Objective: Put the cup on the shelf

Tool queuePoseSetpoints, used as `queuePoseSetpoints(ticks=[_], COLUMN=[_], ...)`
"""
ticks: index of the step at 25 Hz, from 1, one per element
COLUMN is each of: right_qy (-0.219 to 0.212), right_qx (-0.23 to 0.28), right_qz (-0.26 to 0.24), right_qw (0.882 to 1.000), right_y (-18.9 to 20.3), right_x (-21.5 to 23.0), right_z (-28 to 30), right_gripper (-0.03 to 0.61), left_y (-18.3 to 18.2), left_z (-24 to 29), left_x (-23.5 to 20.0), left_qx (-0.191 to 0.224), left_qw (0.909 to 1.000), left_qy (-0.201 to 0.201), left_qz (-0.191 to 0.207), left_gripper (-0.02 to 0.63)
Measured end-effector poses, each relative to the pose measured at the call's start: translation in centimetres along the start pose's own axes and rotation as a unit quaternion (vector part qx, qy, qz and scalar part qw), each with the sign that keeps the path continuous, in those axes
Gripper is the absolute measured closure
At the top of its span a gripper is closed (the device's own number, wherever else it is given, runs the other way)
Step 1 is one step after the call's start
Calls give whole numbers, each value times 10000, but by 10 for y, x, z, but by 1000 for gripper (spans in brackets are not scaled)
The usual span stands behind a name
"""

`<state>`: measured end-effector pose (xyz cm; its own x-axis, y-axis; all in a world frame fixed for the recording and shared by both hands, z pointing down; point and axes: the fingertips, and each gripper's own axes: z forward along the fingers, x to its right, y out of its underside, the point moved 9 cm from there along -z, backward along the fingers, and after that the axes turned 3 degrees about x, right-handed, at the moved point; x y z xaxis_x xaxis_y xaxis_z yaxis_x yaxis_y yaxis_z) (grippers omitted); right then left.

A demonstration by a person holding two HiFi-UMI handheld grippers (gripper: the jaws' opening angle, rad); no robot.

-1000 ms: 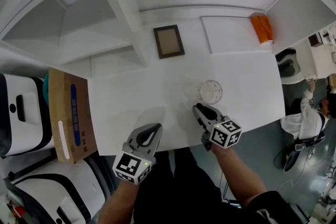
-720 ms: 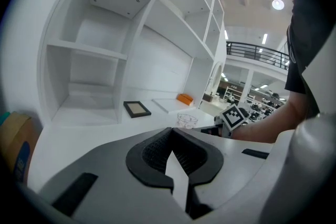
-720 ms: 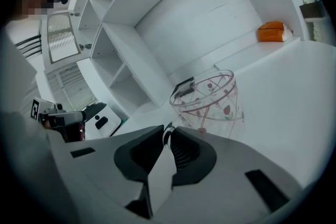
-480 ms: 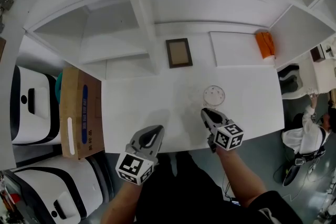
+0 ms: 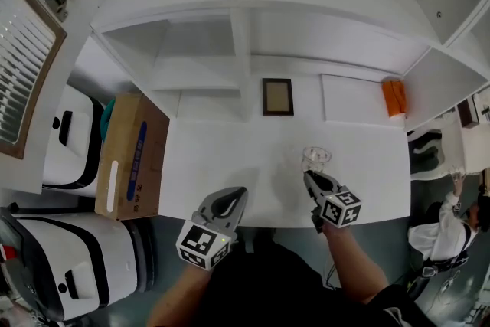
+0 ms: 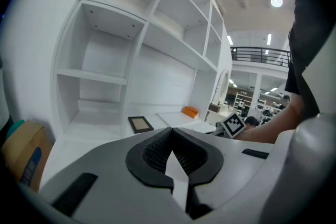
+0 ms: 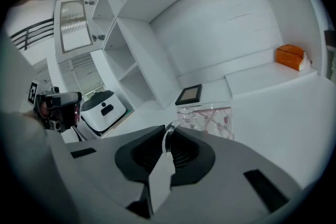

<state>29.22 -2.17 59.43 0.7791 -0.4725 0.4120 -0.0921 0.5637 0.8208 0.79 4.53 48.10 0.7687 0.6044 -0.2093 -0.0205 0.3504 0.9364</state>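
The left gripper keeps its jaws together and empty, at the front edge of the table. The right gripper has just been closing its jaws. They now pinch a glass edge of the clear cup, which sits directly ahead of them, apart from the shelf.

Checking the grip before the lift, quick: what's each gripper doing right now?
Left gripper: closed, empty.
Right gripper: has just been closing, now holding the cup by its rim.

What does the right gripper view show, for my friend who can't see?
The right tongs have just closed on the rim of a clear cup with pink marks. Behind are white shelves, a small frame and an orange thing.
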Motion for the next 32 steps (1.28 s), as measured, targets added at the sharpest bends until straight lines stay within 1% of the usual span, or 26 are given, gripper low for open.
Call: queuePoseSetpoints(ticks=[5,8,15,19,24,27,32], right_qy=[-342,-524,-924,-1095,-1286,-1359,-1343], right_qx=[11,5,22,210,496,585,616], right_qz=[-117,-268,-583,-769,-938,-1007,-1020], right_qw=[9993,9983,9940,9908,9860,9839,9837], right_y=[-10,-18,-41,-59,-85,-94,-96], right_x=[-10,-20,-64,-98,-152,-180,-219], right_z=[-4,-5,6,21,50,71,117], right_gripper=[548,548,548,548,548,548,548], left_y=[-3,-7,-21,-26,-30,-33,-41], left_z=[-12,-17,-38,-53,-81,-92,-103], left_x=[6,7,-15,-40,-83,-113,-155], left_qx=[152,228,460,533,501,465,412], left_qw=[9994,9989,9971,9965,9968,9976,9990], left_qy=[-284,-384,-598,-641,-622,-511,-196], left_qz=[-117,-110,-98,-102,-54,-54,8], left_gripper=[601,601,601,601,601,601,601])
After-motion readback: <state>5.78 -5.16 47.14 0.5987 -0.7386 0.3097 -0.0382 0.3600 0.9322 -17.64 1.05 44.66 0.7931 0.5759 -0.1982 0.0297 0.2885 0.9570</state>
